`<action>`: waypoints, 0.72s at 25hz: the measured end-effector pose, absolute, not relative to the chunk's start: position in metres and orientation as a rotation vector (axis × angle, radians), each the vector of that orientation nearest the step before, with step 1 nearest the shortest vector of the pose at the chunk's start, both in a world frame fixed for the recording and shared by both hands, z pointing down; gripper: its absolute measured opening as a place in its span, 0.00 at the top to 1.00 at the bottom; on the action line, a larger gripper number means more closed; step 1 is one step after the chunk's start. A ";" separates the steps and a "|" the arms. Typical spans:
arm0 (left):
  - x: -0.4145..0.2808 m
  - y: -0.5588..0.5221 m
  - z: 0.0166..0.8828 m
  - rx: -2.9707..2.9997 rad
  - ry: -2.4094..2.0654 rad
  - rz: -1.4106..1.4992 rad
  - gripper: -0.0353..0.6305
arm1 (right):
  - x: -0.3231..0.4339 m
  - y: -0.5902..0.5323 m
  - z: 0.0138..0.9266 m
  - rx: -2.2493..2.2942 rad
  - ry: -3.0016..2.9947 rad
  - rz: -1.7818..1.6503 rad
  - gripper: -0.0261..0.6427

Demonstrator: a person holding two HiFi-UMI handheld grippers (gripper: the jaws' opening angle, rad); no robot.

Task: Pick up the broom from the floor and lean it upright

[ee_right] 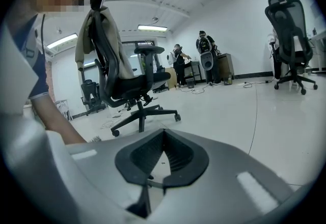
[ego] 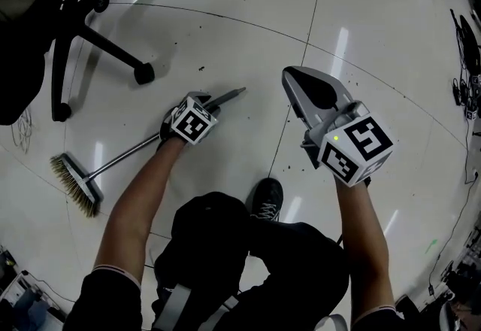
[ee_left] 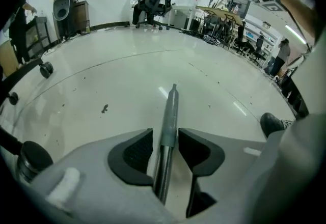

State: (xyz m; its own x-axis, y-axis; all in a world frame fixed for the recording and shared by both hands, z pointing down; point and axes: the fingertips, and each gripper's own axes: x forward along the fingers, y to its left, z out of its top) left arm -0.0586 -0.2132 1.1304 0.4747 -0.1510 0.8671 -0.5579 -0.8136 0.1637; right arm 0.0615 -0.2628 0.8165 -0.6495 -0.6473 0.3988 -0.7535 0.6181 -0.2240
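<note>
A broom lies flat on the white floor in the head view, its bristle head [ego: 75, 185] at the left and its thin metal handle [ego: 124, 156] running up and to the right to a grey tip. My left gripper [ego: 216, 102] is down at the floor near that tip. In the left gripper view the handle [ee_left: 170, 108] runs between the jaws of the left gripper [ee_left: 165, 135], which is open, with a gap at each pad. My right gripper [ego: 289, 75] hangs above the floor to the right, shut and empty; in its own view the right gripper's [ee_right: 163, 134] pads meet.
A black office chair [ego: 98, 21] on casters stands at the upper left, near the broom. The person's black shoe [ego: 267, 198] rests on the floor between the arms. Cables [ego: 466, 74] lie at the right edge. Another chair [ee_right: 127, 85] and distant people appear in the right gripper view.
</note>
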 end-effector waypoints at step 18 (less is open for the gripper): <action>-0.058 -0.251 1.037 2.409 -0.669 1.309 0.81 | 0.065 -0.259 0.764 1.106 -2.587 0.473 0.96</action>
